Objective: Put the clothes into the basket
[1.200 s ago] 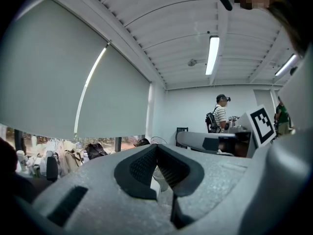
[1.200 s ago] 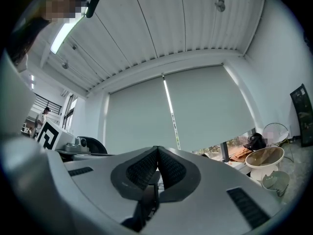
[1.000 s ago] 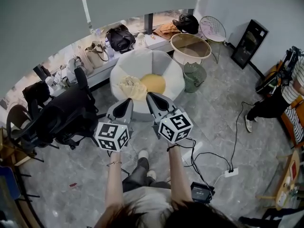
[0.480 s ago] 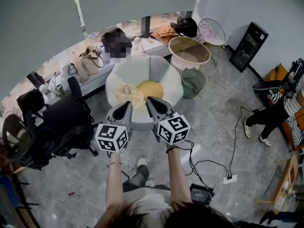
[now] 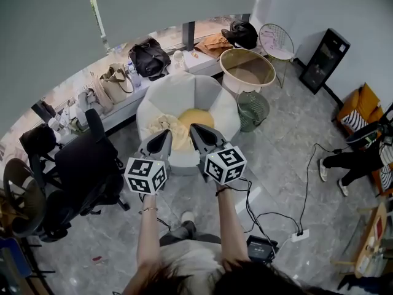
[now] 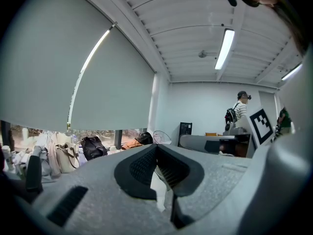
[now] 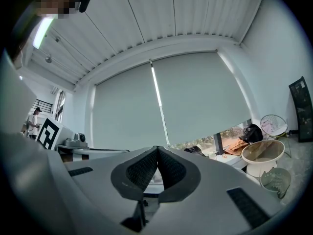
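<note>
I hold both arms straight out and level, side by side. My left gripper (image 5: 164, 137) has its jaws pressed together on nothing. The cream clothes (image 5: 158, 123) lie just past its tips on the white chair (image 5: 184, 88). My right gripper (image 5: 197, 134) is likewise closed, with the tan basket (image 5: 248, 59) well beyond its tips to the right, its bare floor showing.

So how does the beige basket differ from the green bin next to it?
The beige basket is wider and solid-walled, while the green bin is narrower, with see-through mesh walls. The beige basket stands by the window ledge, and the green bin stands in front of it, nearer the person. Both are round, open-topped and upright, to the right of the white chair.
</note>
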The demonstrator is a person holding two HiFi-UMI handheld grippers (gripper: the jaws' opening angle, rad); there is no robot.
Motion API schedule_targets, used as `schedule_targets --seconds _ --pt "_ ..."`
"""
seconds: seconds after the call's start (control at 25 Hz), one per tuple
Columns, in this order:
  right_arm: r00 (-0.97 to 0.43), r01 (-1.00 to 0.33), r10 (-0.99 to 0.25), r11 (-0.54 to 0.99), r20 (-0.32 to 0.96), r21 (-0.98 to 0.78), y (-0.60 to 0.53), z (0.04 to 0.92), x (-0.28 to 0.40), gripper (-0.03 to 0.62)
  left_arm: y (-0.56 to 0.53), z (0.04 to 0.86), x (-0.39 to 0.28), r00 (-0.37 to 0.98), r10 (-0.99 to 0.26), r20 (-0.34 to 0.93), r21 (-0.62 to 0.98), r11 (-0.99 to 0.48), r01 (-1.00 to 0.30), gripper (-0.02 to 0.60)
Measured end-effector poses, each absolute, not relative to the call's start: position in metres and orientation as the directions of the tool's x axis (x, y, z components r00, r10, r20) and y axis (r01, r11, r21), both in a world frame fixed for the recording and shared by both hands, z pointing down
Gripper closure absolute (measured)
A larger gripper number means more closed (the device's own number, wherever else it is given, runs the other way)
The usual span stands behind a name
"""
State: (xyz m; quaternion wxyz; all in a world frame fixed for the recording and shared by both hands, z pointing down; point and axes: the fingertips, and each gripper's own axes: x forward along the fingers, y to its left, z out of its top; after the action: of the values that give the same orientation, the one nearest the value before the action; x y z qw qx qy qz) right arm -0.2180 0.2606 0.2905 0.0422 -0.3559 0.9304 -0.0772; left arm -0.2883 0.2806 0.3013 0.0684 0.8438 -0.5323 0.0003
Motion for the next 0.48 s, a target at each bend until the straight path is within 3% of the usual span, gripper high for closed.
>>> schedule_targets --seconds 0.48 --pt "-0.765 -0.624 -0.644 0.745 -0.01 -0.235 0.22 0.309 -0.227 0.585 0.237 0.32 -0.298 0.427 -0.898 0.108 0.128 -0.414 -0.901 0.571"
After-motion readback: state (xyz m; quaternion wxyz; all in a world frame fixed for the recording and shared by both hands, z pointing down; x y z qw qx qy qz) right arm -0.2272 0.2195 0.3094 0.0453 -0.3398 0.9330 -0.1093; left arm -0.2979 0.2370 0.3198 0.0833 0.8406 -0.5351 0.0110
